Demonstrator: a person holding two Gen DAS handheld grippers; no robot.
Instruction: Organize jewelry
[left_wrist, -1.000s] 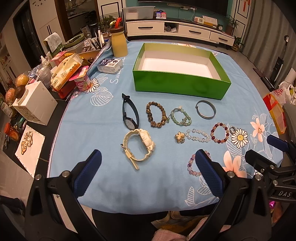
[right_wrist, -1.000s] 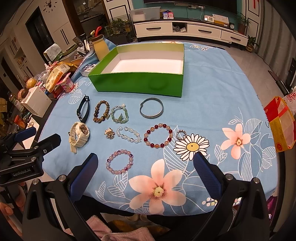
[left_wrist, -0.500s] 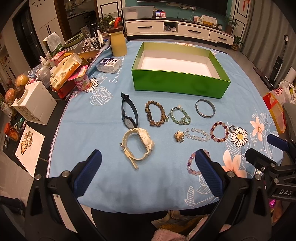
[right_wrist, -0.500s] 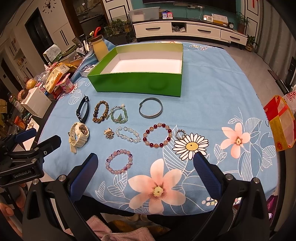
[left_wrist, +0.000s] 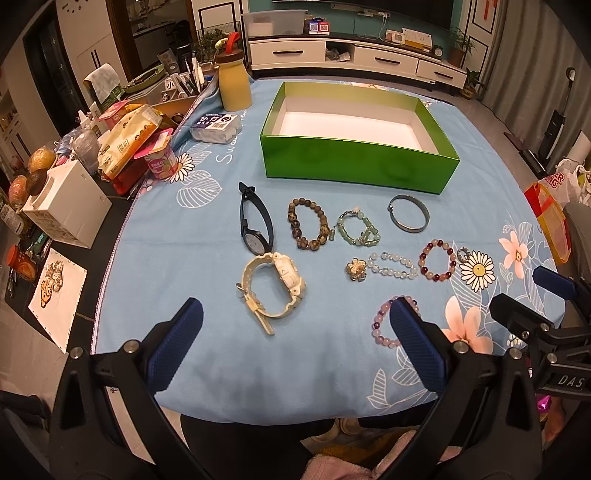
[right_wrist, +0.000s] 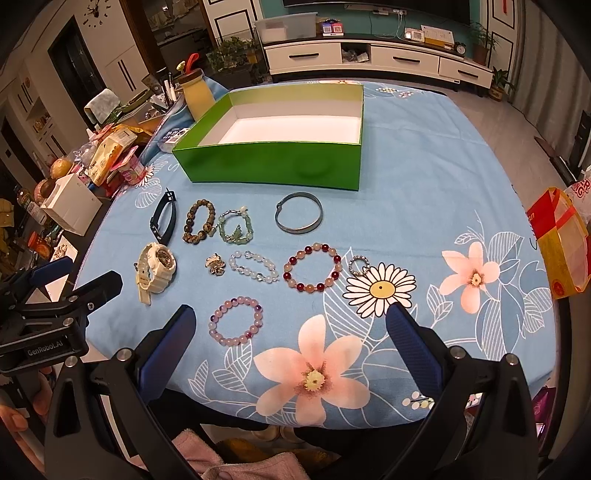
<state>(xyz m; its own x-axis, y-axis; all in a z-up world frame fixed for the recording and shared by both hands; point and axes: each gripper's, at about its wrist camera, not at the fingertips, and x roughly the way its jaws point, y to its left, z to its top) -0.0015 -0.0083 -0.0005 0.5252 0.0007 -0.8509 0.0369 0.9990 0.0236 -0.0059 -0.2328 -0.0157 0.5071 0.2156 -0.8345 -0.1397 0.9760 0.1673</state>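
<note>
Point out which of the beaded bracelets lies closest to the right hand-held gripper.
The pale purple bracelet, alone in the front row just ahead of the right hand-held gripper. The red and pink bracelet, brown bracelet and green bracelet lie farther back.

Warm, yellowish indoor light falls from above, bright on the white floor of the green box (left_wrist: 354, 125) and even across the desk (right_wrist: 424, 206). Shadows are soft and short. Both views bend strongly at the edges (dark corners too), while the centre stays sharp.
</note>
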